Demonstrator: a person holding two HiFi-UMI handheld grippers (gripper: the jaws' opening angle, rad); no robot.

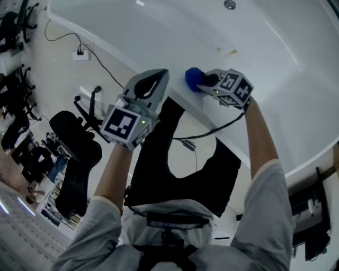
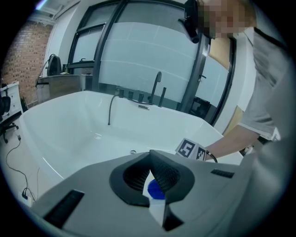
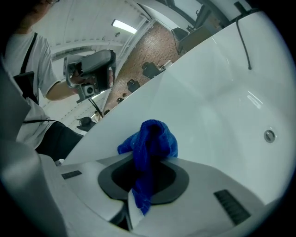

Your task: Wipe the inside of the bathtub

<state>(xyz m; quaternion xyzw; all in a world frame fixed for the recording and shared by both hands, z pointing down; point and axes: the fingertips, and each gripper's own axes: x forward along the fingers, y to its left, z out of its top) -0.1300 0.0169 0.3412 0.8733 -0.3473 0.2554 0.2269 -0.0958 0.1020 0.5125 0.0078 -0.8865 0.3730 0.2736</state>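
My right gripper (image 3: 148, 159) is clamped on a blue cloth (image 3: 155, 136). In the right gripper view the cloth is bunched above the jaw tips, and a strip of it runs down between the dark pads (image 3: 178, 181). In the head view the cloth sits at the near rim of the bathtub (image 1: 159, 32), on the inner side of that edge and about midway along it. Whether it presses on the white surface I cannot tell. My left gripper (image 2: 149, 156) has its jaws pressed together at the tips with nothing caught between them. The bit of blue showing through the gap below the tips in the left gripper view is the cloth beyond, held in my other gripper. The left gripper hangs at the near rim too, to the left of the right gripper, near it but apart from it. Its marker cube (image 1: 127, 124) is turned up toward my head. Inside the white tub, a round metal fitting (image 1: 229, 4) sits toward the far edge. A few small yellowish marks (image 1: 228, 51) lie between it and the cloth. At the tub's far edge stands a tall curved faucet (image 2: 157, 85), and a thin hose (image 2: 110, 109) hangs down the inner wall beside it. A power strip (image 1: 80, 54) lies on the floor outside the near rim, toward its left end, and black chairs (image 1: 74, 153) stand to my left.
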